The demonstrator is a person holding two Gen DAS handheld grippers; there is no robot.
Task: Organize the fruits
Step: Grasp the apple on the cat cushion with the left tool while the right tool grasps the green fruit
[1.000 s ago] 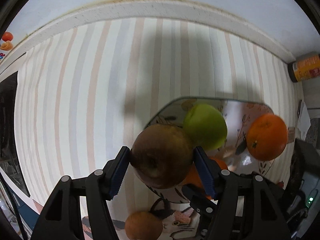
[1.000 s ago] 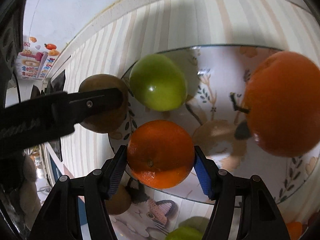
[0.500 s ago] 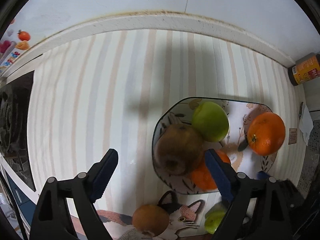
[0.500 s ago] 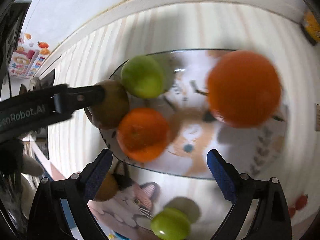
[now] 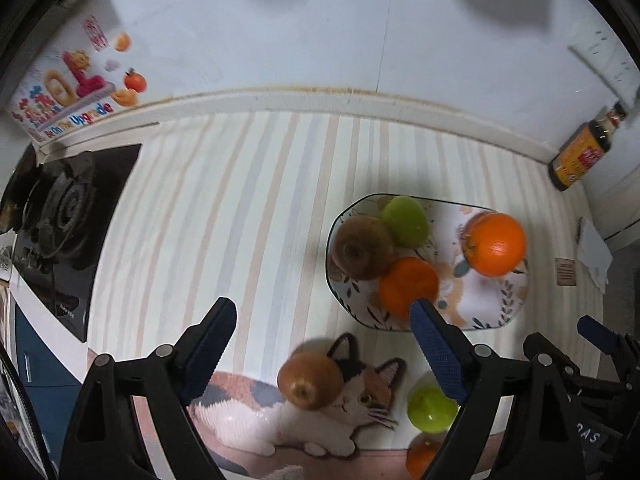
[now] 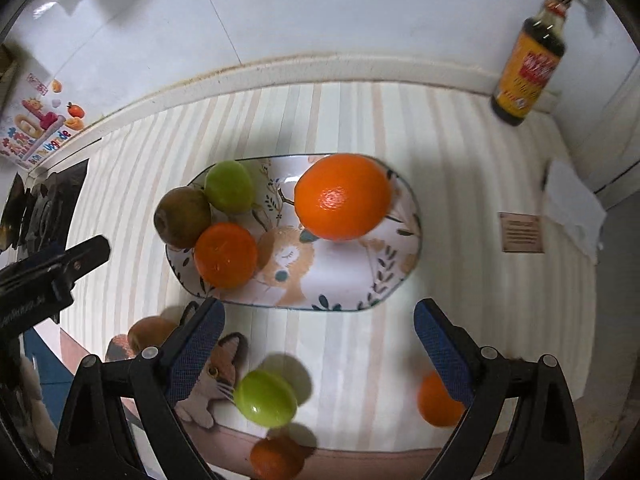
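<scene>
Striped counter (image 6: 328, 344) against a white tiled wall (image 6: 320, 8), gas stove (image 5: 64, 216) far left, sauce bottle (image 6: 528, 60) far right by the wall. Oval patterned plate (image 6: 352, 280) mid-counter holds a big orange (image 6: 343, 202) on its right side; smaller orange (image 6: 225, 255), brown pear (image 6: 182, 218) and green fruit (image 6: 229, 186) cluster touching at its left end. Cat mat (image 5: 312, 420) near edge carries a loose brown pear (image 5: 310, 380) and green fruit (image 5: 431, 408). Left gripper (image 5: 320, 348) spread wide, nothing between fingers. Right gripper (image 6: 318, 344) also spread, empty.
</scene>
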